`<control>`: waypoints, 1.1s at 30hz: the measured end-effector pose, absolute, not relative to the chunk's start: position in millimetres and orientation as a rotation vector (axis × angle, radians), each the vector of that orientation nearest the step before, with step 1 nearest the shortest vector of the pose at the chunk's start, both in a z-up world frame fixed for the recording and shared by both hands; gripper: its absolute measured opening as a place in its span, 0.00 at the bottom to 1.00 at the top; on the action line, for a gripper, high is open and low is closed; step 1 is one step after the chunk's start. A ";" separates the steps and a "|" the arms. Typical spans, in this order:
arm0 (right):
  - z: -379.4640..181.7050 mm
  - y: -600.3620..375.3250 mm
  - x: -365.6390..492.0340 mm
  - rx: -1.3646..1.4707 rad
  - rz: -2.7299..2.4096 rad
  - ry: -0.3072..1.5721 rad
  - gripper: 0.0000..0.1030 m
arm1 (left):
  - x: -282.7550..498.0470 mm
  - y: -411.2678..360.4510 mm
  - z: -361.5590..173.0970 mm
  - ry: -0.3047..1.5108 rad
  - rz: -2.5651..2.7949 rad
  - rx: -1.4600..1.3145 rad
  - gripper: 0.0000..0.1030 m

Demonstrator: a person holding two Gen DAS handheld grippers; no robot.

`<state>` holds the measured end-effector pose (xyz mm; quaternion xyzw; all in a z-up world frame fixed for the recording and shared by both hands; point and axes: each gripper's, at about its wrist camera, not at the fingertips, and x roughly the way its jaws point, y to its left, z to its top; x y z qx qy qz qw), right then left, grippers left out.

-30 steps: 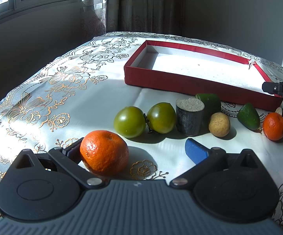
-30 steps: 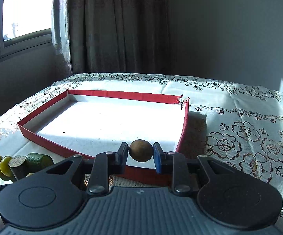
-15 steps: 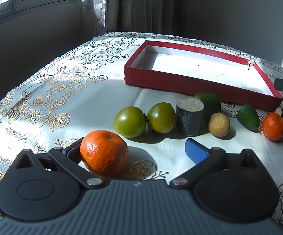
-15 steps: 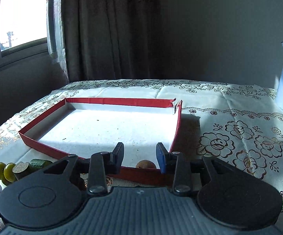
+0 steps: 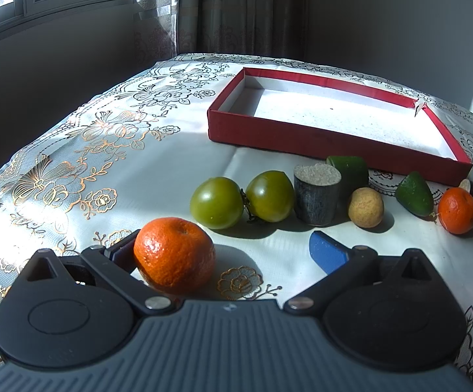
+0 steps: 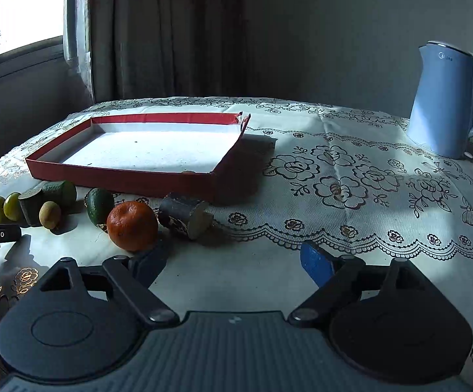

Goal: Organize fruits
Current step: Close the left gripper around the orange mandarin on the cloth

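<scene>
Right tool (image 6: 233, 263), jaws now spread wide and empty, low over the counter (image 6: 350, 228) in front of the red tray (image 6: 122, 178); a second ago it was clamped on a small brown fruit over the tray's near wall, half a second ago the jaws had parted and the fruit lay just inside; now a sliver of brown (image 6: 189, 172) shows at the tray's near inner edge, likely that fruit, too small to be sure; the tool has pulled back and dropped toward the loose row. Nearest its left finger: a small mandarin (image 6: 132, 225), just beside the pad, not gripped; next to it a dark cut cylinder (image 6: 184, 214) on its side, then a green wedge (image 6: 99, 205); kettle (image 6: 445, 98) far right, well apart. Left tool (image 5: 228, 254), unchanged over the second: jaws wide apart, a large mandarin (image 5: 175, 254) against the left pad, right pad clear of it, so not clamped. Beyond it, two green tomatoes (image 5: 241, 199) touching, an upright cylinder (image 5: 316, 192), a tan round fruit (image 5: 365, 207), then the tray behind. Judgement: one piece delivered, most of the row still out on the cloth; right side looks set for the small mandarin, left needs only to close.
</scene>
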<state>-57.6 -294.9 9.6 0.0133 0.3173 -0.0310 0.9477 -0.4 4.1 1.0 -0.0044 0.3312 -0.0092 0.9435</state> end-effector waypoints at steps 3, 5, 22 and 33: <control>2.7 -292.9 -55.2 0.012 -0.077 0.672 0.93 | -5.2 12.8 2.5 0.652 -0.046 -0.056 1.00; 1.0 -293.3 -56.4 0.012 -0.075 0.684 0.96 | -9.5 20.6 4.3 0.625 -0.055 -0.102 1.00; 0.2 -299.3 -53.0 0.047 -0.057 0.701 0.99 | -32.5 38.4 9.7 0.566 -0.008 0.009 0.84; 0.2 -298.7 -52.2 0.044 -0.056 0.704 1.00 | -39.2 47.7 3.9 0.589 -0.055 -0.030 0.39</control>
